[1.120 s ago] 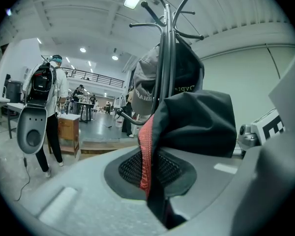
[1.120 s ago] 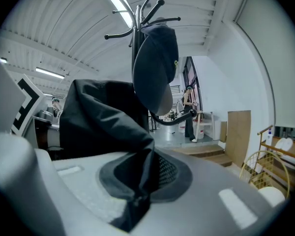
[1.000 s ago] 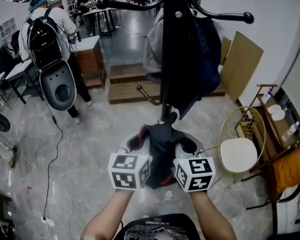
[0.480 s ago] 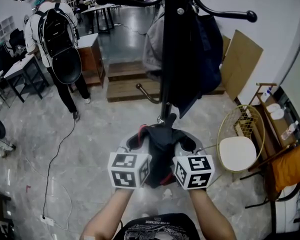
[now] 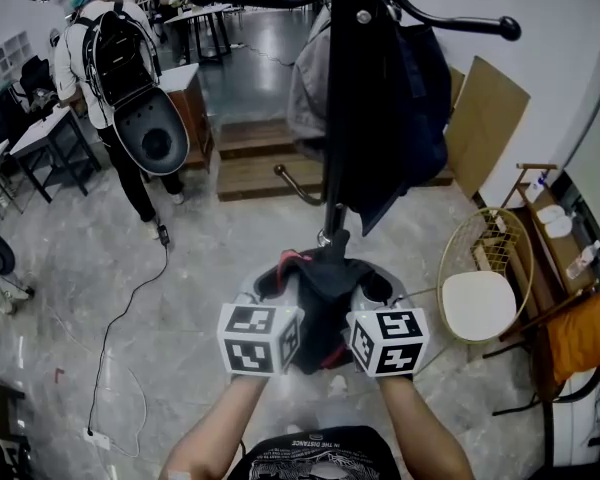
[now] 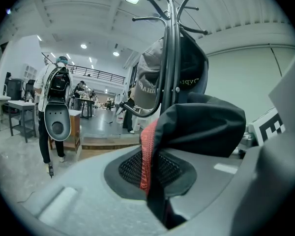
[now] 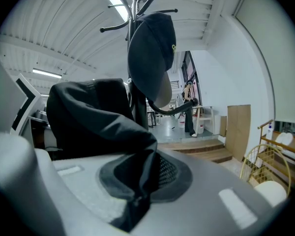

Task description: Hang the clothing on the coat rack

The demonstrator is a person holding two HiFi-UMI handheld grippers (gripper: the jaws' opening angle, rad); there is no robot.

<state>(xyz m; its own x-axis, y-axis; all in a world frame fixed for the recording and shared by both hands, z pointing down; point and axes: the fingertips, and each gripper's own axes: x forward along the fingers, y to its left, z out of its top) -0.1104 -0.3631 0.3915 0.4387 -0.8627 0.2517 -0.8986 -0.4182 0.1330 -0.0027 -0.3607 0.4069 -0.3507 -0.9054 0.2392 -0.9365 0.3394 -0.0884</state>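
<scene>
Black garment (image 5: 325, 286) with red mesh lining sits bunched low and near, strung between left gripper (image 5: 272, 286) and right gripper (image 5: 378, 288), just in front of the coat rack (image 5: 344, 118) pole. Nothing has shifted here since a second ago: both grippers are in the same spot with the same pinch, and the garment has the same shape. Only the person with a backpack (image 5: 120, 63) at far left has stepped along a bit. My read is that the hang hasn't started and the lift to a hook is still to come. Left gripper is clenched on a fold, with the red edge running down between its jaws in the left gripper view. Right gripper is likewise clamped on plain black fabric, jaws nearly together with only cloth between. Farther on, a low curved hook (image 5: 296, 190) left of the pole is free. Up top a grey garment (image 5: 305, 83) and a dark jacket (image 5: 415, 98) already hang. Wire chair (image 5: 478, 293) is off right.
</scene>
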